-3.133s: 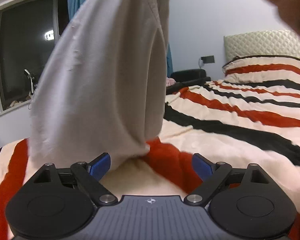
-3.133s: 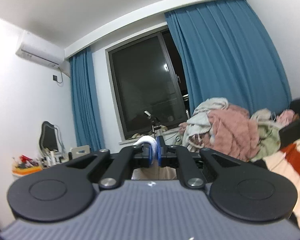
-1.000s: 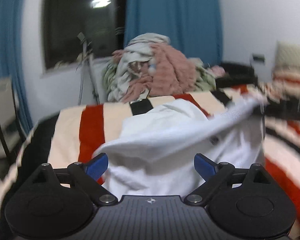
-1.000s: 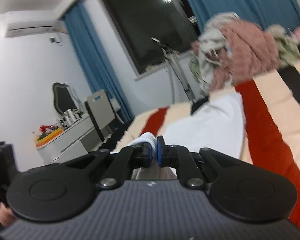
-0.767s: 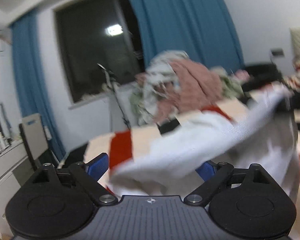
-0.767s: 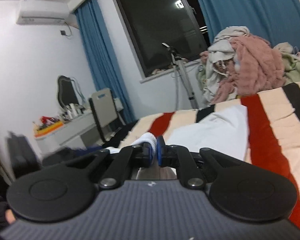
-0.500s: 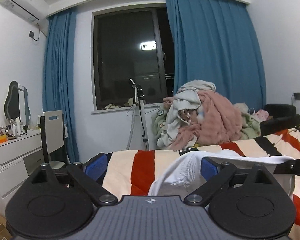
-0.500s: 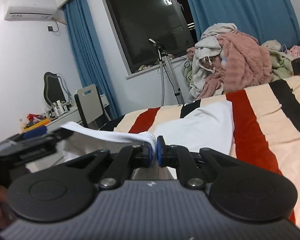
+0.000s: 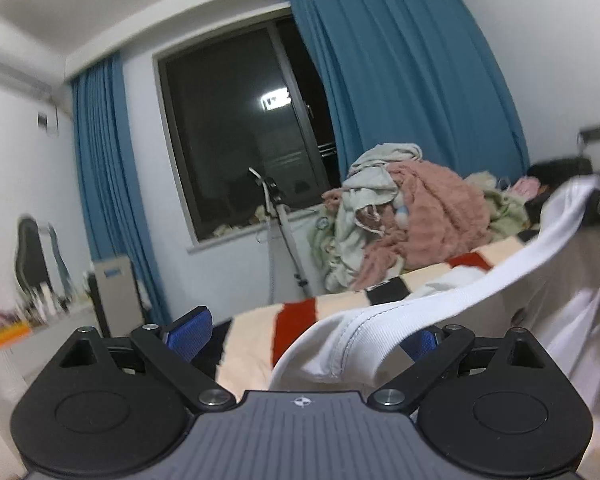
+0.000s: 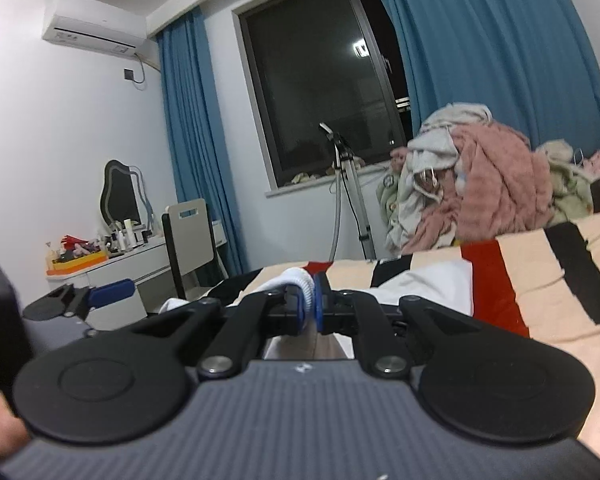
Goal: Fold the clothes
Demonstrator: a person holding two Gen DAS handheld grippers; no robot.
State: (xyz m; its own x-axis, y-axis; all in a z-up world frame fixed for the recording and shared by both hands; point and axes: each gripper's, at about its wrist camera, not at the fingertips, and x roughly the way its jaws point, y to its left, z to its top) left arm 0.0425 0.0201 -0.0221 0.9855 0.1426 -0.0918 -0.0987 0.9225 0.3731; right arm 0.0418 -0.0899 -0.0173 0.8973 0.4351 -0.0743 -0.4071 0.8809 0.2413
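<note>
A white ribbed garment (image 9: 440,312) stretches from the upper right down across my left gripper (image 9: 304,330), whose jaws stand wide open; the cloth edge lies between them, over the right finger. My right gripper (image 10: 309,307) is shut on the garment's white ribbed hem (image 10: 296,278). The rest of the garment (image 10: 428,284) lies on the striped bed. The left gripper also shows at the left of the right wrist view (image 10: 100,294), open.
The bed (image 10: 540,280) has a red, black and cream striped blanket. A heap of pink and pale clothes (image 10: 480,196) sits beyond it by the window. A white desk with a chair (image 10: 188,236) stands at the left. A tripod stand (image 10: 348,192) is under the window.
The right gripper has kept its grip on the hem. The garment's edge has slid in between the left gripper's open jaws, and the left view has swung slightly left.
</note>
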